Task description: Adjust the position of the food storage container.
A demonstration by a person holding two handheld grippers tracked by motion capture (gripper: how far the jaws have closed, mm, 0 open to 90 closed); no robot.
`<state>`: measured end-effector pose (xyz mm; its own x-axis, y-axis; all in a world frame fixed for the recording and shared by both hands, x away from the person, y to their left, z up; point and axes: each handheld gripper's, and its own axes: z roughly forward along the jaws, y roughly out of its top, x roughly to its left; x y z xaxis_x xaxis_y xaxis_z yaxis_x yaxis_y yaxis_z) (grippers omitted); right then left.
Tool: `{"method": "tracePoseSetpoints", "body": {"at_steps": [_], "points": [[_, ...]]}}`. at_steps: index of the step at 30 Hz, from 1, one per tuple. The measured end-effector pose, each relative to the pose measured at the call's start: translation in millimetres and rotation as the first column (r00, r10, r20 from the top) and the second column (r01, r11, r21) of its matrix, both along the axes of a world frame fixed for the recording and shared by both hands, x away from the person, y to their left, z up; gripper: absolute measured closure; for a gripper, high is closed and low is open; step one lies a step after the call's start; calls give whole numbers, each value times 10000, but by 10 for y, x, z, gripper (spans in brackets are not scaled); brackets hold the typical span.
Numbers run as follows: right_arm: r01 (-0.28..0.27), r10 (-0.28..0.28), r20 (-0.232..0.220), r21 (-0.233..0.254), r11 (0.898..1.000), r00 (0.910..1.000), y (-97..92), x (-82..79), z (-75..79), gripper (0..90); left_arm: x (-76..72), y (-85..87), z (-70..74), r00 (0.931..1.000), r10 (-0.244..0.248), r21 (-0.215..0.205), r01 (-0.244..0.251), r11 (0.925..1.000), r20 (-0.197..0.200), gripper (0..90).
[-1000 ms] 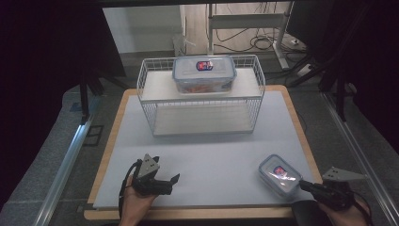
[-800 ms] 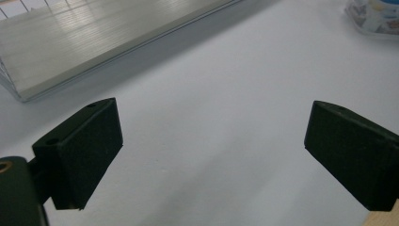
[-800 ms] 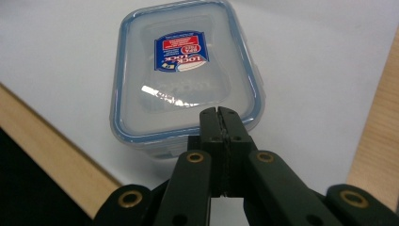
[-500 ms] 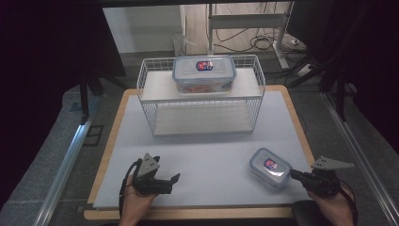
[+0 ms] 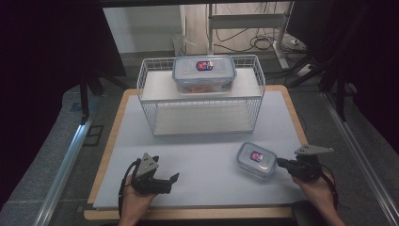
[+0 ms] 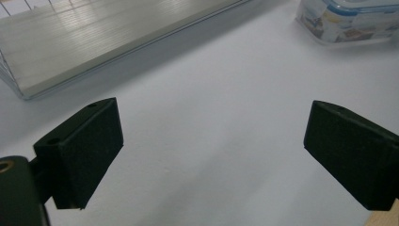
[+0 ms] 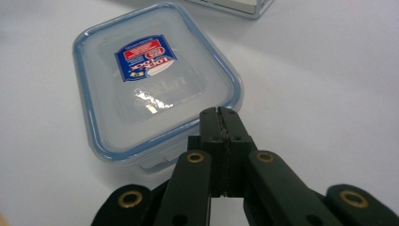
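- My right gripper (image 7: pixel 220 117) has its jaws pressed together with nothing between them, and I read that as deliberate: a closed tip makes a blunt pusher for nudging rather than gripping.
- In the right gripper view that closed tip sits against the near short edge of the small container (image 7: pixel 155 84), over its blue-rimmed lid; whether it truly touches or only overlaps I can't tell for certain.
- From the high view the right gripper (image 5: pixel 282 163) lies low at the right of the white mat (image 5: pixel 207 141), pointing left at the small container (image 5: pixel 256 160), which lies flat, just beside the tip and slightly skewed to the mat's edges.
- I judge the box is being slid across the mat towards the middle, where either hand could take it.
- My left gripper (image 5: pixel 173 179) rests at the front left of the mat with its jaws wide apart and nothing in them; the left gripper view shows bare mat between the pads (image 6: pixel 84 150), so I take it as waiting its turn.
- The small container is well apart from that left gripper, off to its right.
- Farther back stands the wire rack (image 5: pixel 202 101), with a large container (image 5: pixel 203 73) on its upper shelf, likely where the small one belongs too.
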<state>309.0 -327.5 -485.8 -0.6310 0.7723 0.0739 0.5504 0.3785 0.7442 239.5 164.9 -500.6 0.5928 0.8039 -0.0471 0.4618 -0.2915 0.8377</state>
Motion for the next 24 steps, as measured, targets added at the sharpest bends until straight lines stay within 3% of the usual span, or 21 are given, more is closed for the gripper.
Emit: {"method": "tracePoseSetpoints", "body": {"at_steps": [13,24], "points": [[76,-76,-210,-33,10000,9997,218,225,-2,897,15,26,5,10000,55,-137,-56,9999,-52,50],[-287,288,-297,21,9996,9991,466,379,-12,898,35,31,5,9999,46,-202,-48,9998,-101,51]]}}
